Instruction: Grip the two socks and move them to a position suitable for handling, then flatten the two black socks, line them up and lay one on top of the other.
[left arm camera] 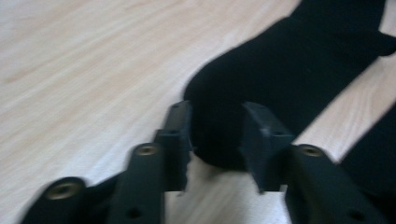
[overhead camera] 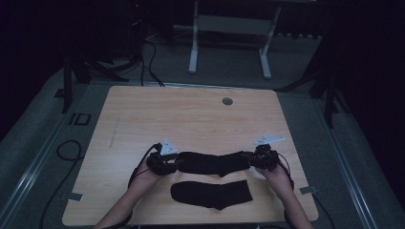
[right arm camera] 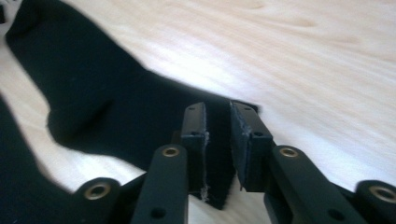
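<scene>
Black sock [overhead camera: 210, 162] flat between left gripper [overhead camera: 177, 163], right gripper [overhead camera: 247, 160].

We cannot tell in the blurred left gripper view whether the pads [left arm camera: 180, 135] press the far sock [left arm camera: 280, 79]; its top runs off the frame. In the right gripper view the near sock [right arm camera: 18, 196] is cut by the left edge.

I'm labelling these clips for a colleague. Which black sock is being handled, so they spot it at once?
On the wooden table, two black socks lie near the person's edge. It is the farther sock, stretched between the left gripper and right gripper; the nearer sock lies apart, untouched.
</scene>
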The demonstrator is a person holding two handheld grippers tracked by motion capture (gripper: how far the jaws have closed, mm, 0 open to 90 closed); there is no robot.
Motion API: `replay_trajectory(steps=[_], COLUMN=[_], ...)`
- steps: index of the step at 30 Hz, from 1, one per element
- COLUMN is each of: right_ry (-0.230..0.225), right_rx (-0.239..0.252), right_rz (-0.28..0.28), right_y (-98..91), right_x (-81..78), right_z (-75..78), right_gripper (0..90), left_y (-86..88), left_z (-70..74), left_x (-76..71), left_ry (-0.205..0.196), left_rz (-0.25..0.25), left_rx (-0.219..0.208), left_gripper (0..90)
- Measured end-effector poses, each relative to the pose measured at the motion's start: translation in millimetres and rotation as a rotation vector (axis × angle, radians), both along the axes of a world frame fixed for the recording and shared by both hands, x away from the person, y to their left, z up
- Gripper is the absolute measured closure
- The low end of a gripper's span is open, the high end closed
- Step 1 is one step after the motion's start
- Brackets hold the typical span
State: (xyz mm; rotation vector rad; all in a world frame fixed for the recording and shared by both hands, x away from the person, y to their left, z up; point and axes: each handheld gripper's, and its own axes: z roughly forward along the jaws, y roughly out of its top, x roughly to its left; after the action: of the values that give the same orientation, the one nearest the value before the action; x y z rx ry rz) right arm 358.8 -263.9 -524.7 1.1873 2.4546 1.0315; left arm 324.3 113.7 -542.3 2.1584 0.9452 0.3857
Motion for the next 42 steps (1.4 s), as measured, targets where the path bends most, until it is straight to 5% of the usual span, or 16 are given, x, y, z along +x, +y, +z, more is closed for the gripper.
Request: replay_trajectory(steps=[1,4,6,12,17,20,24,28,42], right_ry=[0.011,0.027,0.053,0.082,0.080,0.070,0.044,0.023,-0.059], right_rx=[0.011,0.013,0.012,-0.004,-0.048,-0.084,-0.112,-0.127,0.027], right_rz=[-0.018,-0.035,-0.041,-0.057,-0.040,-0.029,-0.016,-0.016,-0.009], right_y=[-4.8,-7.4,-7.9,-3.5,4.4,10.1,15.3,19.3,4.1], right_x=[3.2,7.1,11.9,21.9,24.0,22.3,19.0,15.0,-6.9], right_z=[1.2,-0.8,-6.3,-18.3,-22.6,-23.2,-23.6,-23.4,23.6], right_gripper=[66.0,63.0,56.3,55.6,62.7,69.4,77.6,84.7,85.9], left_y=[1.3,2.7,1.7,-2.1,-5.5,-9.7,-13.1,-10.8,-3.2], left_z=[0.0,-0.3,-2.0,-11.0,-16.2,-18.0,-18.6,-17.8,33.5], left_x=[1.3,4.5,8.7,21.4,28.8,27.7,26.2,26.5,1.5], left_ry=[-0.001,-0.018,0.004,0.042,0.063,0.044,0.050,0.069,-0.036], left_rz=[0.012,0.032,0.028,0.032,0.019,0.001,-0.003,0.011,-0.036], left_rx=[-0.008,0.000,0.000,-0.003,0.031,0.061,0.050,0.020,0.015], left_gripper=[51.6,50.0,44.0,41.6,53.0,67.2,84.0,86.9,87.1])
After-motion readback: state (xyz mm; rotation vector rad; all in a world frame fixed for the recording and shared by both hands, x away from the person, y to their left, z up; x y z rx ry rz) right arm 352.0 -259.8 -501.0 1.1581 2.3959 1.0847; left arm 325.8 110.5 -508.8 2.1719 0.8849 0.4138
